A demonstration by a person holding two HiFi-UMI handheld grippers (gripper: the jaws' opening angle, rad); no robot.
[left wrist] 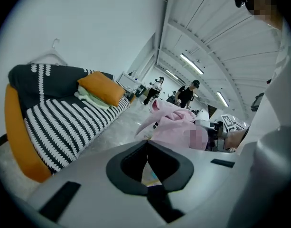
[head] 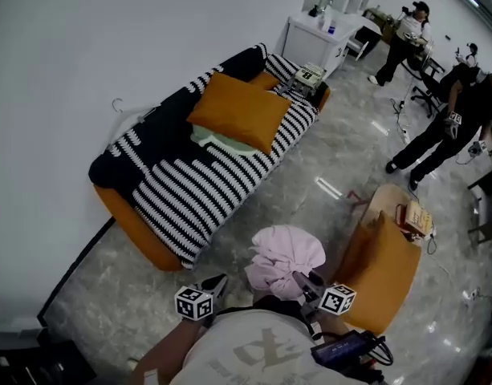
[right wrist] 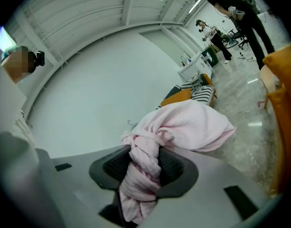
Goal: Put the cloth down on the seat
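Cloth (right wrist: 183, 125) bunched, clamped in my right gripper (right wrist: 144, 156); left gripper (left wrist: 146, 145) closed, empty. I'd carry it over the striped sofa seat (head: 201, 187), lower, then release.

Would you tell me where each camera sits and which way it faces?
Head view: on the person's head, looking steeply down at the floor and striped sofa; their shirt, left gripper and right gripper show at the bottom.
Left gripper view: on the left gripper, over its shut, empty jaws, facing along the striped sofa; shirt at right.
Right gripper view: on the right gripper, over jaws shut on the pink cloth, facing the white wall; shirt at left.
Shared: all three show the pink cloth.
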